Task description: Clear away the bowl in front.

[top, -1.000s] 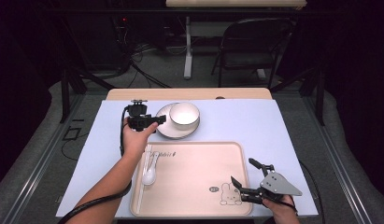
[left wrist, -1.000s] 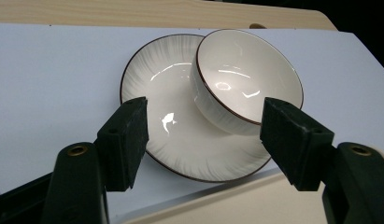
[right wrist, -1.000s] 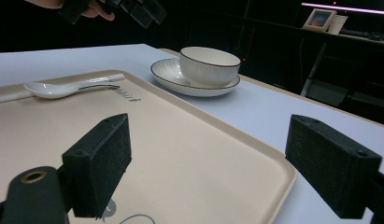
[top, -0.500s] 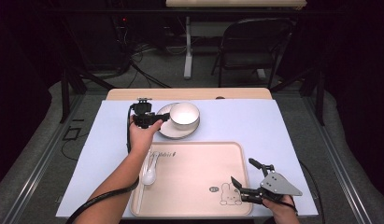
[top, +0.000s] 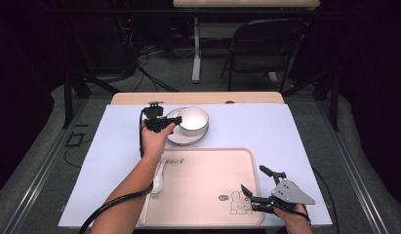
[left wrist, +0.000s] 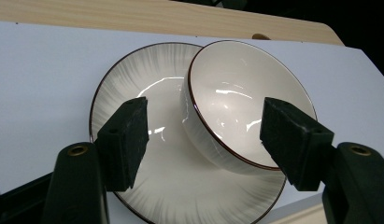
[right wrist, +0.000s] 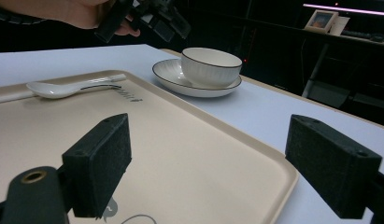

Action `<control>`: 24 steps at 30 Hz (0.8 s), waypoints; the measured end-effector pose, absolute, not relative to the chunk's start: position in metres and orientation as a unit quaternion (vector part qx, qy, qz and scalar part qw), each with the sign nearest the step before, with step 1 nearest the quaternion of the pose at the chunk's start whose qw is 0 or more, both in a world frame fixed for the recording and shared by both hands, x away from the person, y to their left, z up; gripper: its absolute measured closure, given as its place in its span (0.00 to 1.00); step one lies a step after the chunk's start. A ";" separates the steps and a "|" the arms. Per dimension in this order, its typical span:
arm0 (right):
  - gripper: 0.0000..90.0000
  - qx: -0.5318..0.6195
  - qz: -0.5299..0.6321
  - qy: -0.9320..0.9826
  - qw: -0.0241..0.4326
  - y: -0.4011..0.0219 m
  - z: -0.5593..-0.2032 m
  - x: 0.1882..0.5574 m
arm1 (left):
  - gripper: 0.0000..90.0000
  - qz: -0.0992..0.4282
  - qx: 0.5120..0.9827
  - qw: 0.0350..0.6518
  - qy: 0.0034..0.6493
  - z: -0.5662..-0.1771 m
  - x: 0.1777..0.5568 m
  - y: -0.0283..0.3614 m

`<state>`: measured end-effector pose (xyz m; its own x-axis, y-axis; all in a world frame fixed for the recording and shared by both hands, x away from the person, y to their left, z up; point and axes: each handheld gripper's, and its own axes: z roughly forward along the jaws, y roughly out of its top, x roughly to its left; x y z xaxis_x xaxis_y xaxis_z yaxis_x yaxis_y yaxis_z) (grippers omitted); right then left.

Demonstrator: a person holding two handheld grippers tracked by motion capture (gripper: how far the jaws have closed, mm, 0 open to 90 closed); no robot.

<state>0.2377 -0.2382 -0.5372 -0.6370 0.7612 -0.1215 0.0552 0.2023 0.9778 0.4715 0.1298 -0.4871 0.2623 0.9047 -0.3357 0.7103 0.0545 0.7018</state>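
A white bowl [top: 193, 120] with a dark rim stands on a white plate [top: 181, 138] at the far middle of the table. In the left gripper view the bowl [left wrist: 236, 102] sits off-centre on the plate [left wrist: 133, 88]. My left gripper [top: 165, 121] hovers open just left of the bowl, its jaws spanning the bowl's near wall without touching. A white spoon [top: 158, 179] lies at the left edge of the beige tray [top: 203, 170]. My right gripper [top: 256, 187] rests open over the tray's near right corner, holding nothing. The right gripper view shows the spoon [right wrist: 63, 87], the bowl [right wrist: 210, 65] and the tray [right wrist: 189, 163].
A pale blue-white mat [top: 295, 131] covers the table, with a wooden strip [top: 198, 98] along the far edge. A rabbit drawing [top: 241, 204] marks the tray near the right gripper. A folding chair [top: 261, 48] and a table leg stand beyond the table.
My left gripper has moved right and slightly toward the bowl, from beside the plate's left rim to over the plate. The right gripper has stayed still.
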 end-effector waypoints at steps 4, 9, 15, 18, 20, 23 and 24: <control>0.16 0.289 0.563 0.708 0.313 -0.238 -0.537 0.238 | 0.36 0.116 0.672 0.415 0.602 -0.489 0.475 0.129; 0.16 0.288 0.564 0.708 0.312 -0.238 -0.537 0.238 | 0.36 0.115 0.666 0.413 0.610 -0.494 0.480 0.129; 0.15 0.288 0.564 0.708 0.312 -0.238 -0.537 0.239 | 0.36 0.112 0.665 0.406 0.617 -0.504 0.483 0.128; 0.16 0.287 0.564 0.708 0.312 -0.238 -0.537 0.238 | 0.36 0.108 0.665 0.404 0.619 -0.509 0.484 0.126; 0.16 0.286 0.564 0.708 0.314 -0.238 -0.537 0.239 | 0.36 0.107 0.665 0.402 0.620 -0.511 0.485 0.124; 0.16 0.288 0.565 0.708 0.312 -0.238 -0.537 0.238 | 0.36 0.106 0.664 0.401 0.622 -0.515 0.487 0.121; 0.16 0.288 0.565 0.708 0.312 -0.238 -0.537 0.238 | 0.36 0.106 0.665 0.400 0.622 -0.516 0.487 0.120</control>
